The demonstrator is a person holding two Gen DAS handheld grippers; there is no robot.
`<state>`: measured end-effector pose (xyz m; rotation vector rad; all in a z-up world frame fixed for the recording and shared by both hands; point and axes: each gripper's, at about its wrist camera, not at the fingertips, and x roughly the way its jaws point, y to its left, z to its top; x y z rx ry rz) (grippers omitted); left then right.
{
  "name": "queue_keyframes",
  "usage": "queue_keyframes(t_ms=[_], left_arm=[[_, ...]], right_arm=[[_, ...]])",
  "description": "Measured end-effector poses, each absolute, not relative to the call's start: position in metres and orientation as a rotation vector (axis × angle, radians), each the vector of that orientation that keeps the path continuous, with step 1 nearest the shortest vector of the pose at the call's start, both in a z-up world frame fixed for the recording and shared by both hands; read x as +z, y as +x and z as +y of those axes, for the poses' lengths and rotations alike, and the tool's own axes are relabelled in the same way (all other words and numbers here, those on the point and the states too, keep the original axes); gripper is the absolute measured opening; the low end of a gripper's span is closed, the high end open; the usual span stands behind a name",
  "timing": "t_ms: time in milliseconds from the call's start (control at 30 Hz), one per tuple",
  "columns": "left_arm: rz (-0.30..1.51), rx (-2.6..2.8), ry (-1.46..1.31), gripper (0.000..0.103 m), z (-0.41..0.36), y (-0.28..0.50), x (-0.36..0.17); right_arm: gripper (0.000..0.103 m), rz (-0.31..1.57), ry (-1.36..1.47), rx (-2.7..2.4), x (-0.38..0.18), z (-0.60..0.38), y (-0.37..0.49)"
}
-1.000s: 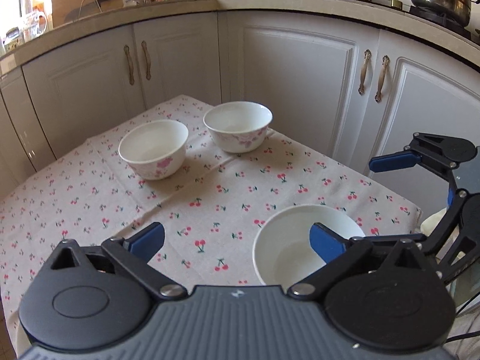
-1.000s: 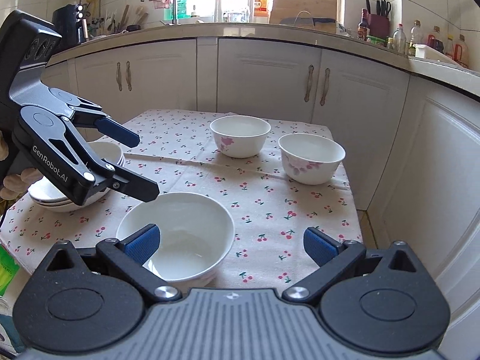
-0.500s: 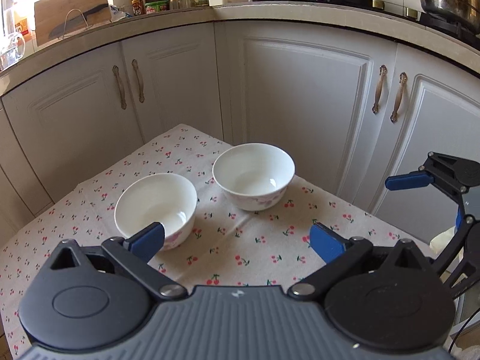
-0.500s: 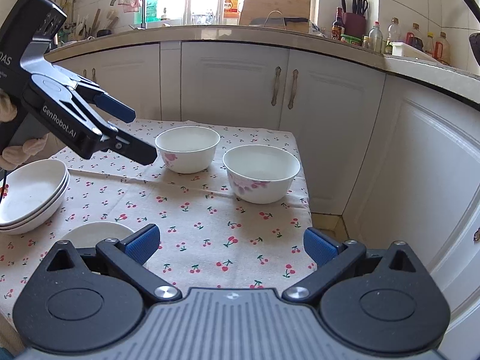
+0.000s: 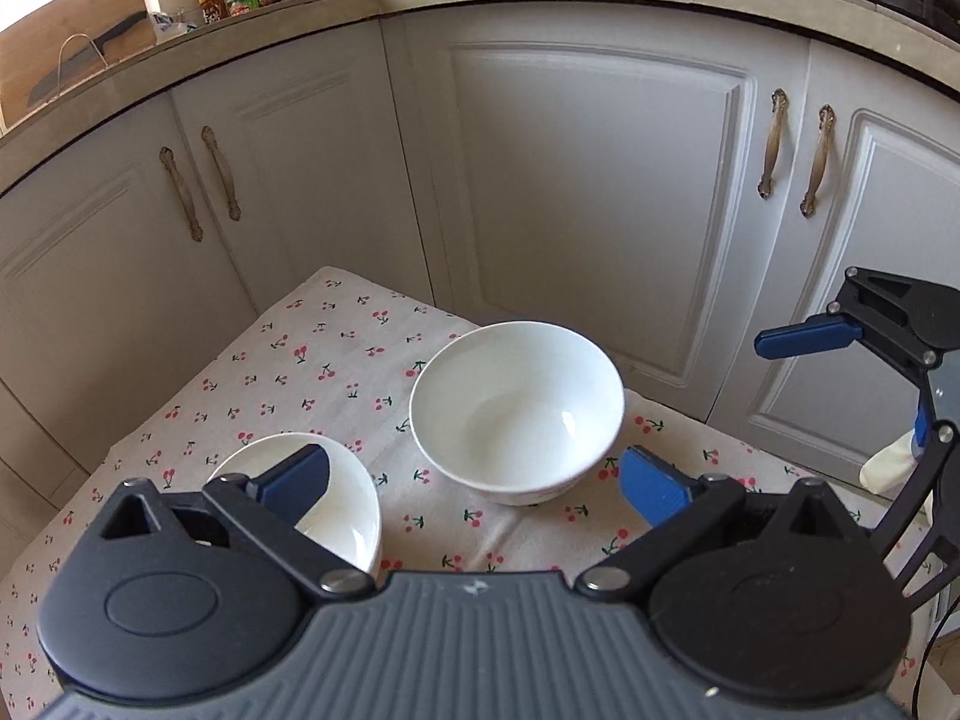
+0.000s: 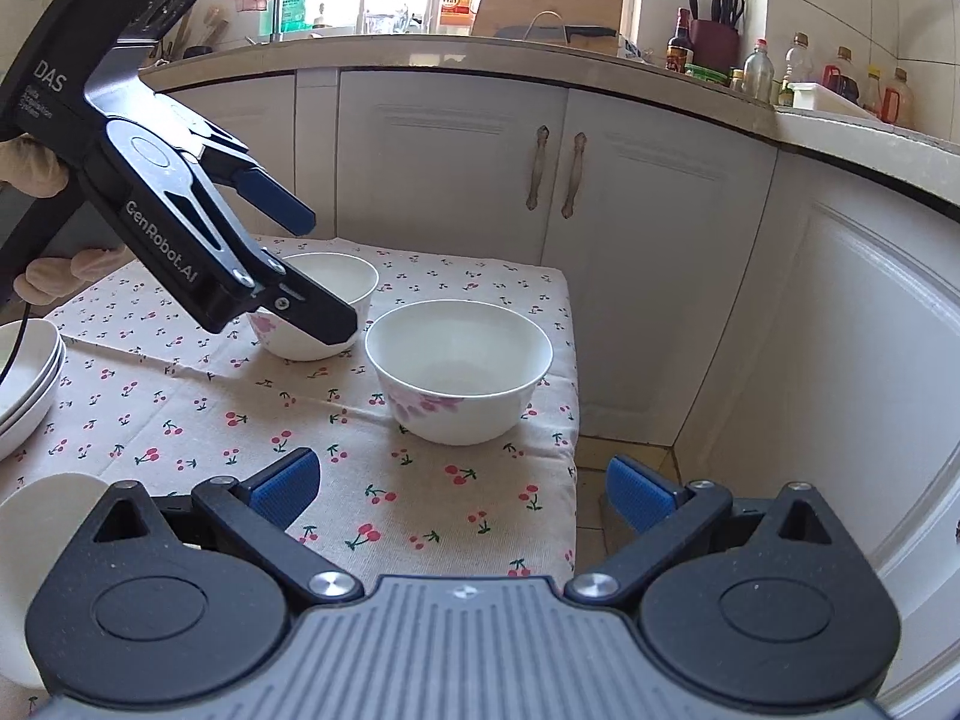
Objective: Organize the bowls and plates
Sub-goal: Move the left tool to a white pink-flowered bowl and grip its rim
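Now two white ceramic bowls with pink flower prints are seen side by side near the far right corner of the bench: one [image 6: 459,372] by the right edge, the other [image 6: 318,306] just left of it. Both rest on a cherry-printed tablecloth [image 6: 198,396]. The left tongs [image 6: 312,264] are held wide over the left bowl, gripping nothing. The right tongs [image 6: 459,489] are likewise spread wide and empty. Stacked white plates [image 6: 27,378] are seen at the left edge.

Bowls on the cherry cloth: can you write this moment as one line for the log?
left tongs: open, over two bowls | right tongs: open, empty | near bowl: upright on cherry cloth | far bowl: upright | plates: stacked
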<state>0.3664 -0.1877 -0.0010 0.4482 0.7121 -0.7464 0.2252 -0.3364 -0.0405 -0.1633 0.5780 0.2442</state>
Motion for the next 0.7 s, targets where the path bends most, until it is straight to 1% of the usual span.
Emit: queue_keyframes(t_ms=[533, 667, 700], left_arm=[[0.773, -0.79, 0.5, 0.102, -0.225, 0.423, -0.034], [0.786, -0.802, 0.489, 0.102, -0.228, 0.428, -0.04], [0.788, -0.805, 0.49, 0.102, -0.229, 0.428, -0.041]], right_arm=[[0.103, 0.542, -0.259, 0.351, -0.064, -0.334, 0.285], [0.101, 0.541, -0.273, 0.363, -0.069, -0.33, 0.295], [0.099, 0.543, -0.273, 0.366, -0.07, -0.329, 0.297]])
